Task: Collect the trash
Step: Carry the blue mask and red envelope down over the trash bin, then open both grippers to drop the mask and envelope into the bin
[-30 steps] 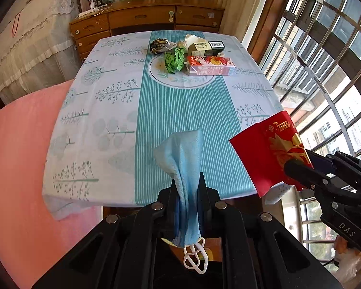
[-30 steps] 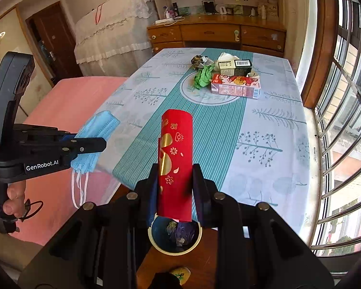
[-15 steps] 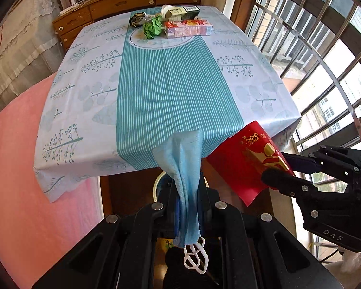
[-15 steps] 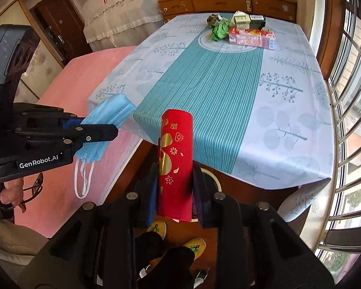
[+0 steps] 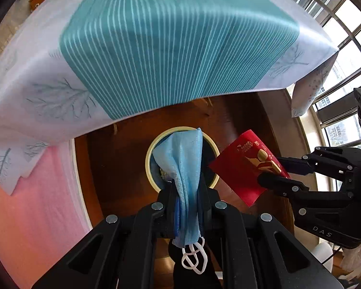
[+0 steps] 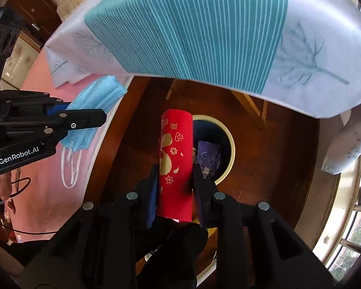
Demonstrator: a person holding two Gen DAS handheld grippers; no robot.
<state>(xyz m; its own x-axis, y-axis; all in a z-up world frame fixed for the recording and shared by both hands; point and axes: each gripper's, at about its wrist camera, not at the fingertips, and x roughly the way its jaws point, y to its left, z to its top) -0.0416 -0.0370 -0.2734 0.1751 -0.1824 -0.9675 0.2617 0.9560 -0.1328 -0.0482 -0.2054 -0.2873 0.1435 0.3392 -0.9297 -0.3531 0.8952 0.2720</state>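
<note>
Presently: left claw (image 5: pixel 187 192) pinches face mask (image 5: pixel 185 166), right claw (image 6: pixel 175 180) clamps red envelope (image 6: pixel 175 154); release once squarely over wastebasket (image 6: pixel 229 144) ahead.

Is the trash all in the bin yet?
Not yet. Some trash, a purple wrapper, already lies in the bin. In hand: the left gripper pinches a blue face mask and the right gripper a red envelope, both above the bin. Dropping them in is left.

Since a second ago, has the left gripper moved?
Yes. The left gripper has dropped from above the tablecloth to below its edge, over the bin.
</note>
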